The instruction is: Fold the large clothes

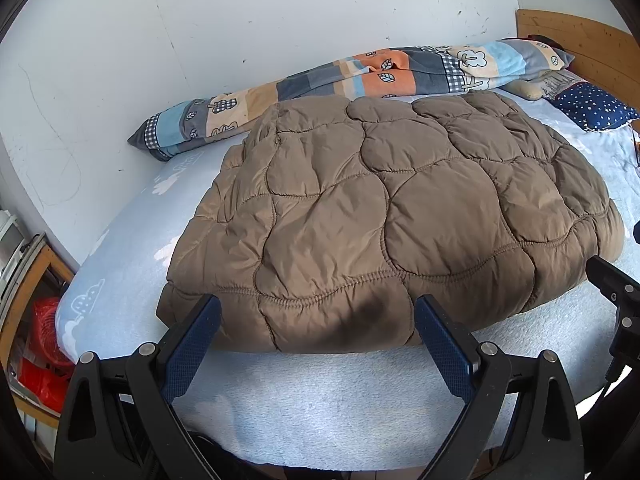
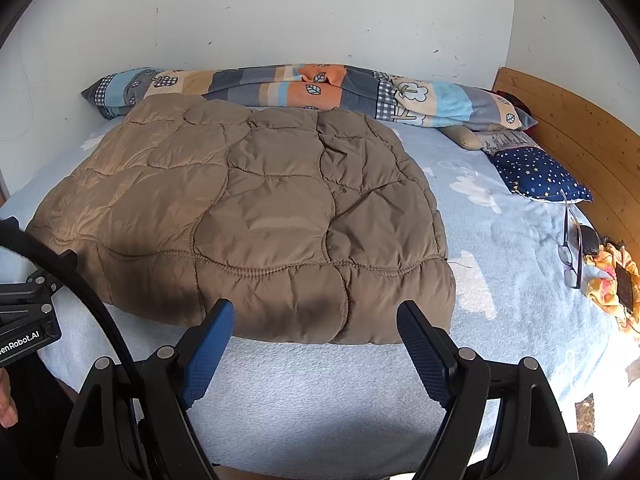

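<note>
A large brown quilted puffer garment [image 1: 384, 216] lies folded in a thick flat pile on the light blue bed sheet [image 1: 320, 400]. It also shows in the right wrist view [image 2: 256, 216]. My left gripper [image 1: 318, 308] is open and empty, its blue pads just at the garment's near edge. My right gripper [image 2: 316, 314] is open and empty, likewise at the near edge, toward the garment's right corner. The right gripper's body shows at the right edge of the left wrist view [image 1: 616, 292].
A rolled patchwork blanket [image 2: 304, 88] lies along the white wall. A star-print navy pillow [image 2: 540, 176], glasses [image 2: 572, 248] and a yellow cloth with a phone [image 2: 618, 284] lie by the wooden headboard [image 2: 580, 136]. A shelf with red items [image 1: 44, 344] stands at the bed's left.
</note>
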A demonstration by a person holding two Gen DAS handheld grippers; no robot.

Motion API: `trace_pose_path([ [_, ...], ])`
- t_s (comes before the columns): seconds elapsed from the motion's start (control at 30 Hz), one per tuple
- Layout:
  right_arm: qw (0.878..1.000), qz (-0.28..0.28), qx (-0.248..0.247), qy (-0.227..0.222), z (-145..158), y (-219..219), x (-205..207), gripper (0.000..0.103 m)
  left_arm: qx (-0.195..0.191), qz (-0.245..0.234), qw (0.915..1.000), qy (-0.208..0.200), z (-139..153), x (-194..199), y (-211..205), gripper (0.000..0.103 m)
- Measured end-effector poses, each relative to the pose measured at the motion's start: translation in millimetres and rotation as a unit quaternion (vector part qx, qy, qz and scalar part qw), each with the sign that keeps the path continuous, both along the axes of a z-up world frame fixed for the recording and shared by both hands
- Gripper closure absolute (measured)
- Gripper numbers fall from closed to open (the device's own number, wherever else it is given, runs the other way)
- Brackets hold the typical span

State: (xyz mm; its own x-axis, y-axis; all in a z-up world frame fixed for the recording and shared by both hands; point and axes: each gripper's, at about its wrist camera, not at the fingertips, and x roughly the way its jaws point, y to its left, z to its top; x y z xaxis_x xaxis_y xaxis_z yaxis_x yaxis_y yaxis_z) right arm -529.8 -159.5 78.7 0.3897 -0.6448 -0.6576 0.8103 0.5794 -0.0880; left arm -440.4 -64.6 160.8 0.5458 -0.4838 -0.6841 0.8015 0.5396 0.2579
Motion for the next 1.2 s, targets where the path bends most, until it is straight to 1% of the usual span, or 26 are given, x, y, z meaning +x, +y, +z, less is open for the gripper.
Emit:
trace_pose_path([
  [1.2, 1.000, 0.001, -0.003, 0.002, -0.3, 0.0, -0.1, 0.016, 0.002, -0.003, 1.0000, 0.002, -3.4, 1.4, 2.2, 0.007],
])
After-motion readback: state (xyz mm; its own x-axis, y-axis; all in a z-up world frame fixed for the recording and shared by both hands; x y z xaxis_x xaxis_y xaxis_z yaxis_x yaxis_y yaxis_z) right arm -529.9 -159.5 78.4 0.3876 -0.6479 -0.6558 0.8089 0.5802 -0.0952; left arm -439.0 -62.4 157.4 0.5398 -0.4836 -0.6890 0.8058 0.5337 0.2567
